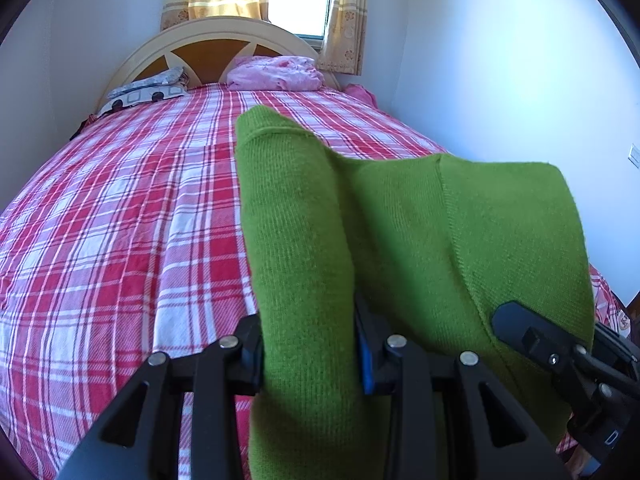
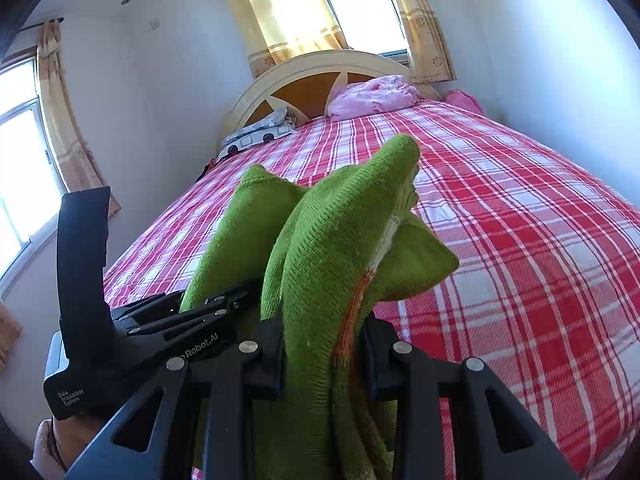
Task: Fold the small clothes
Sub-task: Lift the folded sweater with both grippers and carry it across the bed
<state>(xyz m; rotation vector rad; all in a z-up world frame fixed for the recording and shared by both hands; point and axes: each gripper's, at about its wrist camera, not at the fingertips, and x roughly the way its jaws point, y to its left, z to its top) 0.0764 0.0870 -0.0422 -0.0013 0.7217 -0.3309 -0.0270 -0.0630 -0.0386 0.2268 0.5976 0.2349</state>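
Observation:
A green knitted garment (image 1: 400,232) is held up above the bed by both grippers. My left gripper (image 1: 310,344) is shut on one bunched part of the green garment, which rises between its jaws. My right gripper (image 2: 324,344) is shut on another part of the green garment (image 2: 332,240), where a white and orange trim (image 2: 360,284) shows. The right gripper also shows at the lower right of the left wrist view (image 1: 560,352). The left gripper shows at the left of the right wrist view (image 2: 192,316). The cloth hides the fingertips.
The bed with a red and white checked sheet (image 1: 120,220) fills the space below and ahead. A crumpled pink cloth (image 1: 276,74) and a patterned pillow (image 1: 148,94) lie by the headboard (image 1: 208,48). White walls close both sides; a curtained window (image 2: 352,4) is behind.

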